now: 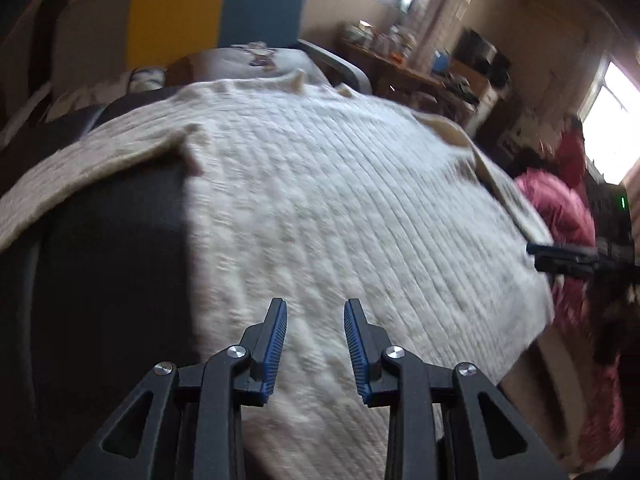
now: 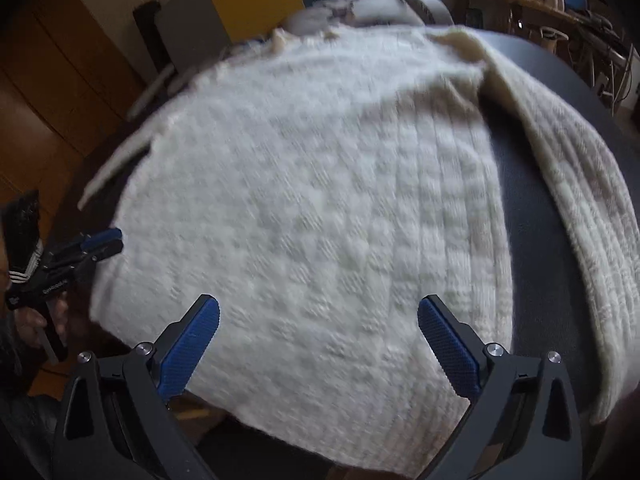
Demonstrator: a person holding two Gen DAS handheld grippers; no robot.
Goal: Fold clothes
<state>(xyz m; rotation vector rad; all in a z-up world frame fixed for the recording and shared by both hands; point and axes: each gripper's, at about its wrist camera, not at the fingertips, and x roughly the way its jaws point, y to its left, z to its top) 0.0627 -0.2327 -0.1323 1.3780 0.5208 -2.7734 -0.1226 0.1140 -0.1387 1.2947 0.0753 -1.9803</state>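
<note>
both tools spread: left tool (image 1: 315, 310), right tool (image 2: 318, 308); blurred white sweater (image 2: 304, 200), hem cut off.

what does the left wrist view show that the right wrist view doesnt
Only the left wrist view shows the crumpled pink quilted garment past the sweater's edge, and the bright window. Only the right wrist view shows the sweater's long sleeve trailing across the dark grey tabletop, and brown wooden panelling. Both share the cream cable-knit sweater spread flat, the yellow and blue panels behind, and both open grippers, left and right.

sweater (image 1: 320, 200) on table (image 1: 112, 260), chair (image 1: 256, 8) behind
</note>
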